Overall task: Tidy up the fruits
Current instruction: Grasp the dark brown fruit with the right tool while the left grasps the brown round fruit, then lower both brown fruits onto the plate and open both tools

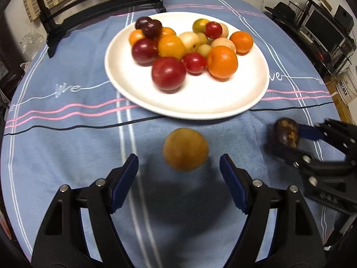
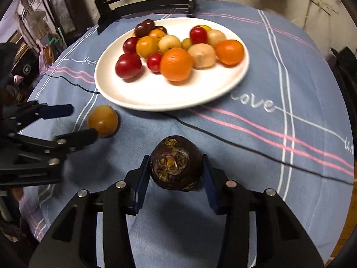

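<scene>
- Tablecloth: embroidered "love".
- White plate: held piled tomatoes, oranges, plums.
- Left gripper: jaws apart, flanking brown fruit on the cloth.
- Right gripper: clamped on dark mangosteen.

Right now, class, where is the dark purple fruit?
In the right wrist view, the dark purple fruit sits between the right gripper pads, on the blue cloth just in front of the white plate.

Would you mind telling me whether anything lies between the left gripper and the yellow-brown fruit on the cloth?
Nothing visible does: the left gripper stands open, with only bare tablecloth before the yellow-brown fruit.
</scene>
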`<action>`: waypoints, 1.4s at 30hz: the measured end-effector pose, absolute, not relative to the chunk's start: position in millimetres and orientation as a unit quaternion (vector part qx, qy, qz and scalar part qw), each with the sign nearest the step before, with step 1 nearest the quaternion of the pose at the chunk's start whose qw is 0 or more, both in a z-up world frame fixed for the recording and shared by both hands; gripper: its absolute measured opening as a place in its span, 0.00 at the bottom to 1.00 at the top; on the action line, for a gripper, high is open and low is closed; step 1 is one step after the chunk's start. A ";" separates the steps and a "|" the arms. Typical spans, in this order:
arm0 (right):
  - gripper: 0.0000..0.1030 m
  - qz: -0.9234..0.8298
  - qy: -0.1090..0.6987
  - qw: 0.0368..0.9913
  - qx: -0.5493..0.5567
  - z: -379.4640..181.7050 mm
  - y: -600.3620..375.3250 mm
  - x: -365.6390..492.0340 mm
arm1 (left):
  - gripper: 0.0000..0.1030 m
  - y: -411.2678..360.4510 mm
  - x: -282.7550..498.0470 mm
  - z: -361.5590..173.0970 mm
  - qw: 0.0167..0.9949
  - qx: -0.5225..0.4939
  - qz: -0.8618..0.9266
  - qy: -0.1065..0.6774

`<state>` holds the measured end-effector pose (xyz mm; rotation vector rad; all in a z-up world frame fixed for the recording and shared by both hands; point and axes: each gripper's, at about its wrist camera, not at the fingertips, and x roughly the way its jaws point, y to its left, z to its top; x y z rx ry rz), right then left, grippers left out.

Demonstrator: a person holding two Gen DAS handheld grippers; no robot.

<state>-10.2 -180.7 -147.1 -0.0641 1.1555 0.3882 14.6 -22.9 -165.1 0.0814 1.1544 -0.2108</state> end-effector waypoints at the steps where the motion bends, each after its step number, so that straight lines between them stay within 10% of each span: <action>1: 0.44 0.182 0.543 0.819 -0.026 -147.0 -183.0 -11.9 | 0.75 -24.5 16.5 -168.2 0.832 0.040 -0.099 0.545; 8: 0.44 0.190 0.546 0.816 -0.014 -149.0 -180.5 -12.4 | 0.74 -27.3 33.2 -182.9 0.832 0.045 -0.088 0.547; 12: 0.44 0.193 0.547 0.814 -0.014 -151.2 -174.1 -12.9 | 0.44 -27.3 34.3 -184.3 0.829 0.039 -0.111 0.547; 42: 0.44 0.238 0.476 0.846 -0.004 -75.3 -149.8 -47.4 | 0.43 -7.2 -15.5 -94.5 0.876 0.050 -0.087 0.471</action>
